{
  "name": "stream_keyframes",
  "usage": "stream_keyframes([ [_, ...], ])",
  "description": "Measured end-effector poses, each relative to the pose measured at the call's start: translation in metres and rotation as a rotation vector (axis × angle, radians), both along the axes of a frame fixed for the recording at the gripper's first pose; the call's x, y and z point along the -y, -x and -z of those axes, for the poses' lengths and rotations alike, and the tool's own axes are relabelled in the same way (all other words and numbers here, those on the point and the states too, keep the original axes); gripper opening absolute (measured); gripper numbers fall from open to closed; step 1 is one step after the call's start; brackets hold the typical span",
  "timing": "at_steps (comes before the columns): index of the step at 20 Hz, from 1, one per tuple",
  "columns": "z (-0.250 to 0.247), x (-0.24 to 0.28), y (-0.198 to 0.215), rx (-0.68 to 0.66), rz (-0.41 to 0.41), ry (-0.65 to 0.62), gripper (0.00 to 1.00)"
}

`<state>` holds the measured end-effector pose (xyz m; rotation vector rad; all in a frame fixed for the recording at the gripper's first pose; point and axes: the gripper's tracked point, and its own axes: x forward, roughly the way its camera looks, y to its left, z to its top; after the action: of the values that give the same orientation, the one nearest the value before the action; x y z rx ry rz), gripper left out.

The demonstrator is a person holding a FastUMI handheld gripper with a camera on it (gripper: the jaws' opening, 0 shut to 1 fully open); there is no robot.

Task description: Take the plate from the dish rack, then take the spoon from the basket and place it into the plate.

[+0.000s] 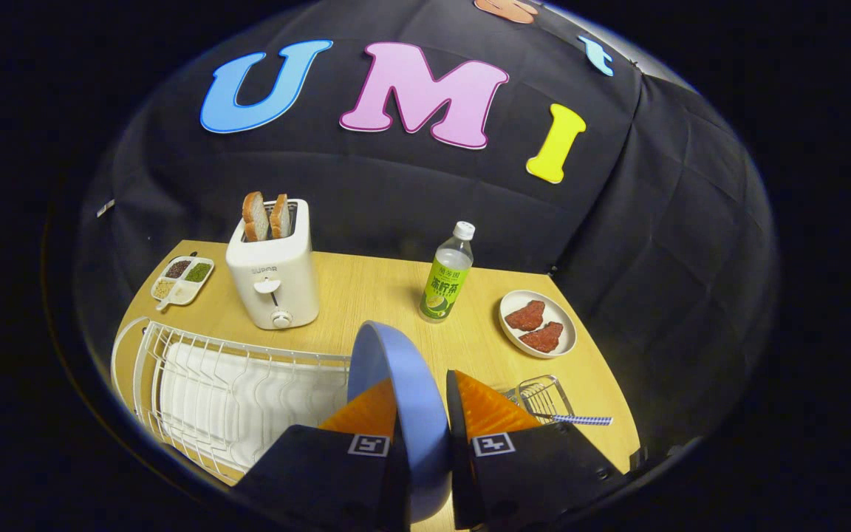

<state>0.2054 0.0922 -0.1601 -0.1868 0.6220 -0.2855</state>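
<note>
Gripper view: round pale-blue plate [396, 399], smooth, matte, held on edge above the light wooden counter [366, 288], beside the white wire dish rack [226, 391]. Tongs [422, 414] clamped on its rim, one finger per face. Small wire basket [540, 395] just right of the fingers, holding a spoon with blue-checked handle [580, 420].

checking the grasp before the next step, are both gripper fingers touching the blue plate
Touching. The gripper view shows the blue plate standing on edge between the fingers, both pressed against its faces with no gap.
</note>
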Motion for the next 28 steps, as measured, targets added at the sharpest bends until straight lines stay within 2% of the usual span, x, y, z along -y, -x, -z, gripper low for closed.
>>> stream_keyframes([
  [2,-0.014,-0.005,-0.004,0.04,-0.004,-0.001,0.26],
  [5,-0.023,-0.008,-0.004,0.058,-0.006,-0.075,0.26],
  [8,-0.033,-0.006,0.005,0.069,-0.053,-0.146,0.26],
  [11,-0.041,0.0,0.029,0.073,-0.121,-0.235,0.26],
  [19,-0.051,0.072,0.116,0.031,-0.13,-0.397,0.26],
  [23,-0.033,0.104,0.156,0.019,-0.124,-0.511,0.26],
  [28,0.028,0.142,0.196,-0.07,-0.046,-0.665,0.25],
])
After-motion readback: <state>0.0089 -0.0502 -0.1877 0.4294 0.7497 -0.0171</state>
